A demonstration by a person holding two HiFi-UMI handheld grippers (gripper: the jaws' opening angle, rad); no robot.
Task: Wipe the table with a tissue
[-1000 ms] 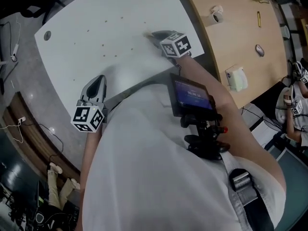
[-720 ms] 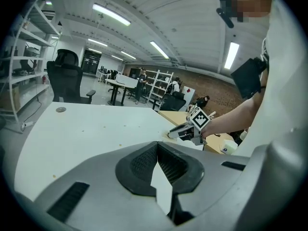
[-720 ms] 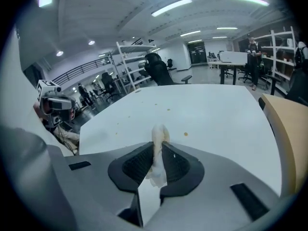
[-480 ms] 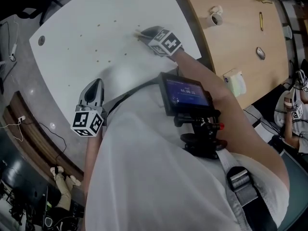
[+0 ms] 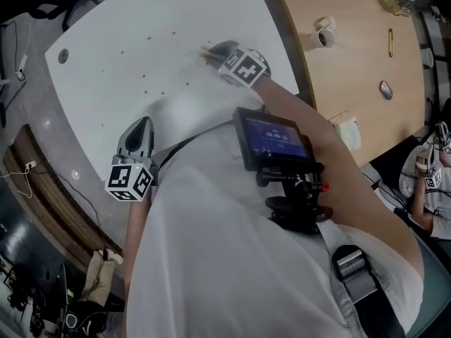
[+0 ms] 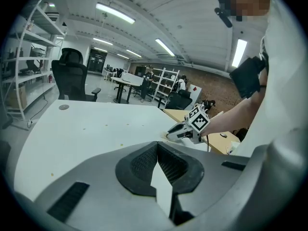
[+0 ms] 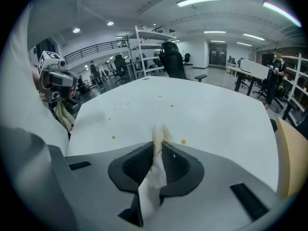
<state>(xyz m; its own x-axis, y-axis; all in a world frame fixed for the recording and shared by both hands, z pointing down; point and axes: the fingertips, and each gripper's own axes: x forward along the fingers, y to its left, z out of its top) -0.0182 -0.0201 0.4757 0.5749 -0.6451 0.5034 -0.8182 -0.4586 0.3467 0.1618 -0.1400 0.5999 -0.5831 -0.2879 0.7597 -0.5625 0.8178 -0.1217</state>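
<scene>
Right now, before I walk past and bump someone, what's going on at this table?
A person works at the white table with two handheld grippers. The right gripper is shut on a tissue, down near small brown spots on it. The left gripper, shut and empty, hangs by the near edge.

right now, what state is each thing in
left tongs: shut, empty
right tongs: shut on the tissue
crumpled white tissue: pinched, tip stained yellowish
large white table: dotted with small brown specks
black chest-mounted screen: lit
</scene>
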